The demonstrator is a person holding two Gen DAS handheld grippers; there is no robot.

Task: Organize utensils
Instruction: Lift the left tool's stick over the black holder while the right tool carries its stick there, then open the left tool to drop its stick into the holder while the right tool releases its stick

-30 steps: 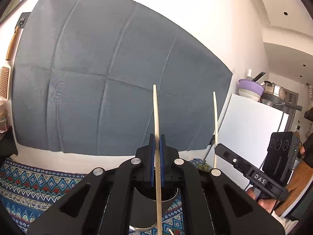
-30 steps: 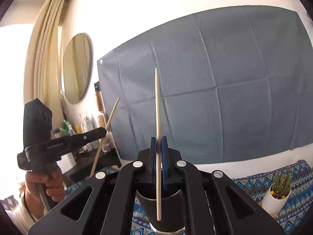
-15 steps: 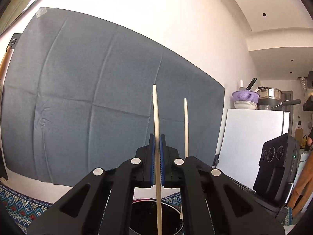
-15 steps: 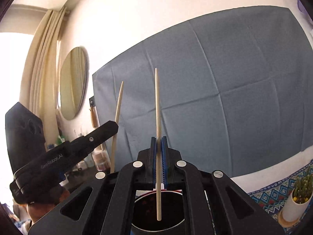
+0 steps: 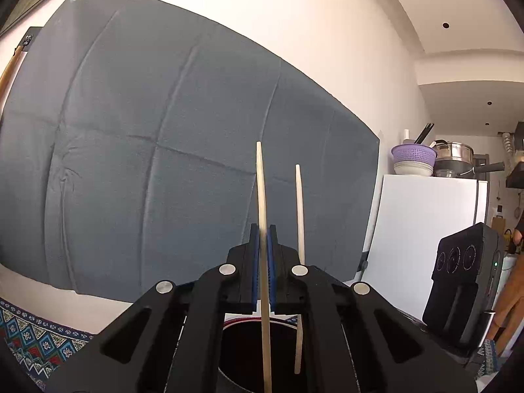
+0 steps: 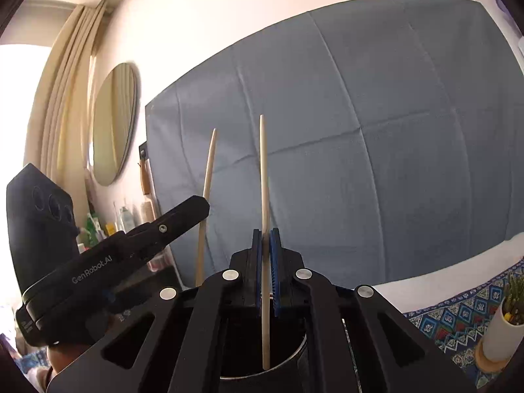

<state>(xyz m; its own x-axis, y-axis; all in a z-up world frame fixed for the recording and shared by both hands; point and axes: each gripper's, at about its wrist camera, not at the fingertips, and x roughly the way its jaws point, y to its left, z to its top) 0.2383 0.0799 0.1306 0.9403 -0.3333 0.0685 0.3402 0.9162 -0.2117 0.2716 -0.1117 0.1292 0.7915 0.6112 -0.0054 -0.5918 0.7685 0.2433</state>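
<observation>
My left gripper (image 5: 263, 234) is shut on a pale wooden chopstick (image 5: 262, 190) held upright, its lower end inside the mouth of a dark round cup (image 5: 244, 350) below the jaws. My right gripper (image 6: 266, 239) is shut on a second wooden chopstick (image 6: 263, 170), also upright with its lower end in the same dark cup (image 6: 281, 360). Each view shows the other's chopstick: beside mine in the left wrist view (image 5: 298, 203) and in the right wrist view (image 6: 207, 190), where the left gripper body (image 6: 108, 262) also shows.
A grey cloth (image 5: 147, 150) hangs on the wall behind. A patterned blue tablecloth (image 5: 29, 337) covers the table. A small cactus in a white pot (image 6: 504, 324) stands at the right. A white fridge (image 5: 422, 229) with pots on top is at the far right.
Both grippers have come together over the cup and tilted up. The two chopsticks have lowered, and their ends now sit inside the cup mouth, closer side by side.
</observation>
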